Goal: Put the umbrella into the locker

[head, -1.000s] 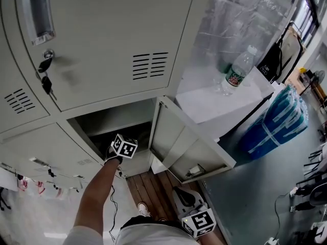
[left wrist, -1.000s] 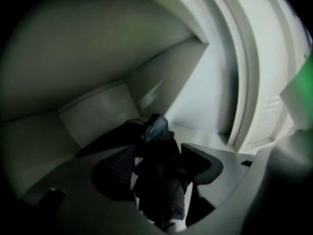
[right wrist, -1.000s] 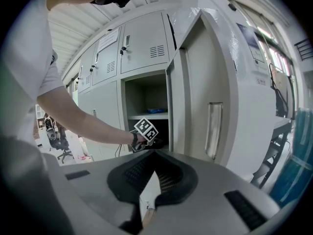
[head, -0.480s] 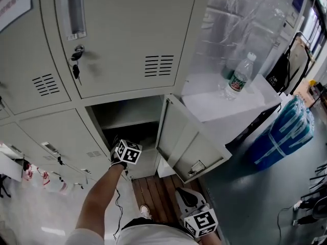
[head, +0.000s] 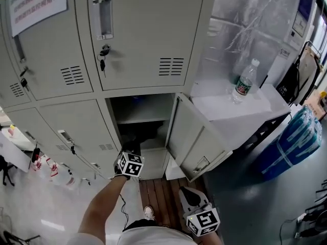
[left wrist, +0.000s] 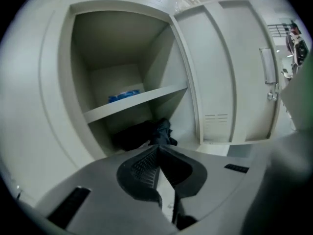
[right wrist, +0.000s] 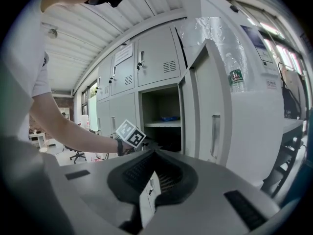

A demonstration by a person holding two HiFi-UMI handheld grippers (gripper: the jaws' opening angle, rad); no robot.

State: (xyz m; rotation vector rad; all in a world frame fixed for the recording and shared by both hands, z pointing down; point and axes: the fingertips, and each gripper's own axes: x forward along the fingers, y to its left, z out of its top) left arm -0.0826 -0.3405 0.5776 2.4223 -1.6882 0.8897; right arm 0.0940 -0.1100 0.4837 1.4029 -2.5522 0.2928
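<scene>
Two tongs show, and both are closed on nothing. The right tongs (right wrist: 155,153) hang low by the person's body. The left tongs (left wrist: 157,150) now sit just outside the locker's mouth with their pads pressed together; a second ago they were reaching into it. That withdrawal leaves the umbrella behind, so I judge the placing done, with perhaps only the door left to swing shut.

One umbrella (left wrist: 157,130), a dark bundle, lies in the lower compartment, under the shelf. One locker (head: 110,115) stands open, with one door (head: 196,137) swung out to the right. It has one shelf (left wrist: 142,99), and one blue thing (left wrist: 123,95) lies on it. Farther right, one water bottle (head: 245,83) stands upright on a white counter (head: 225,111).
</scene>
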